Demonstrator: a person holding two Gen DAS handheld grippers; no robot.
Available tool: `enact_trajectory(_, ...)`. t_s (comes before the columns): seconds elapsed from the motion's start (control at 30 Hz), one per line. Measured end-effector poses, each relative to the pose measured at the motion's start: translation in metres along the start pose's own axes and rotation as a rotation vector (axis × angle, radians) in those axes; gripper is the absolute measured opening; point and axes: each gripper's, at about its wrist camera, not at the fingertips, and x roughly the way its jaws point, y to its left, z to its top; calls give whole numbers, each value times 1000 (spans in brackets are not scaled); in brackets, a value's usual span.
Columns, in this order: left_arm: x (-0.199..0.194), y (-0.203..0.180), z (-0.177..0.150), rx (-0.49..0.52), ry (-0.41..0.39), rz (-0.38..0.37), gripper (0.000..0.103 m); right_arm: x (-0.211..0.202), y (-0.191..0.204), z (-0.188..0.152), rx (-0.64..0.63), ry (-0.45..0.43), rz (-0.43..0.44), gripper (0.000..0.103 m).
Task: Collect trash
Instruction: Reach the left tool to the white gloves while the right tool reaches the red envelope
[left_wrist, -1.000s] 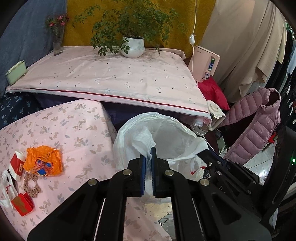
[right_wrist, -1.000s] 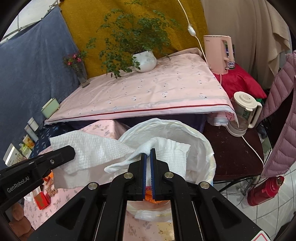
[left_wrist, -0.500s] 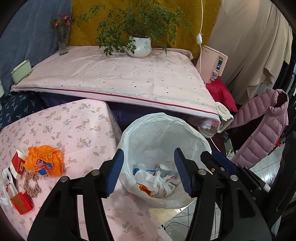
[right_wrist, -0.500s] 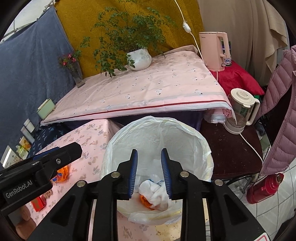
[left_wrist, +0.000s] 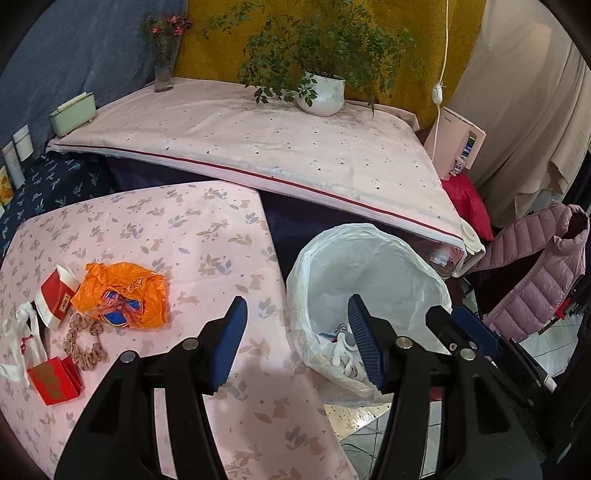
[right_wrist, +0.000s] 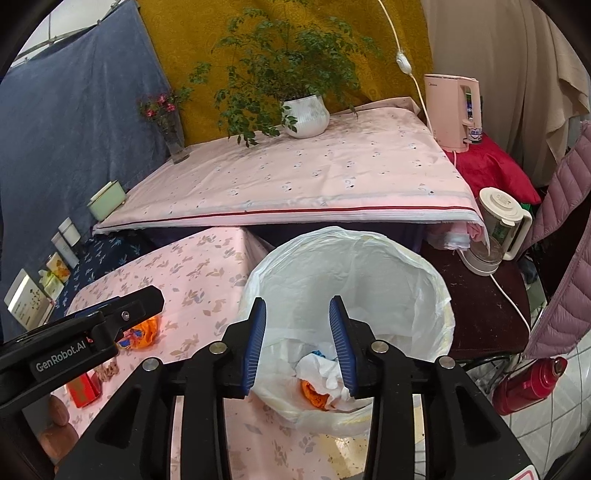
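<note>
A bin lined with a white plastic bag (left_wrist: 369, 258) (right_wrist: 369, 266) stands beside the pink floral table (left_wrist: 207, 229). White tissues (right_wrist: 325, 369) and an orange scrap lie inside it. My left gripper (left_wrist: 295, 343) is open and empty above the table's right edge and the bin rim. My right gripper (right_wrist: 297, 343) is open and empty over the bin. On the table to the left lie an orange plastic bag (left_wrist: 122, 295), a red and white pack (left_wrist: 55, 295), a red box (left_wrist: 55, 380), a brown scrunchie (left_wrist: 83, 343) and a white bag scrap (left_wrist: 22, 343).
A larger pink-covered table (left_wrist: 277, 147) stands behind with a potted plant (left_wrist: 321, 96), a vase (left_wrist: 164, 70) and a green box (left_wrist: 72, 112). A pink kettle (right_wrist: 452, 110), a blender jug (right_wrist: 495, 232), a red flask (right_wrist: 528, 384) and a pink jacket (left_wrist: 535, 280) are at the right.
Both grippers were shut on white tissues above the bin a second ago. They opened and the tissues dropped into the bin. The left gripper has since shifted left toward the table.
</note>
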Motion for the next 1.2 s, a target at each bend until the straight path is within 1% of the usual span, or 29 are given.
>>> enact_trajectory(0.17, -9, 22, -6, -33, -15, 35, 60, -1, 19, -5, -29, 7, 22, 37)
enact_trajectory(0.4, -17, 61, -16, -100, -12, 88, 61, -2, 53, -13, -81, 19, 63, 37)
enact_trajectory(0.5, -21, 78, -21, -127, -16, 120, 66, -1, 69, -19, -106, 28, 80, 38)
enact_trajectory(0.57, -24, 91, -25, -144, -24, 148, 69, -1, 78, -22, -117, 31, 90, 43)
enact_trajectory(0.67, -30, 111, -30, -169, -26, 182, 72, 1, 92, -28, -133, 41, 108, 44)
enact_trajectory(1.0, -42, 184, -53, -286, -10, 250, 73, 7, 144, -47, -199, 77, 160, 44)
enact_trajectory(1.2, -48, 223, -65, -334, -8, 304, 73, 13, 176, -61, -235, 105, 192, 44)
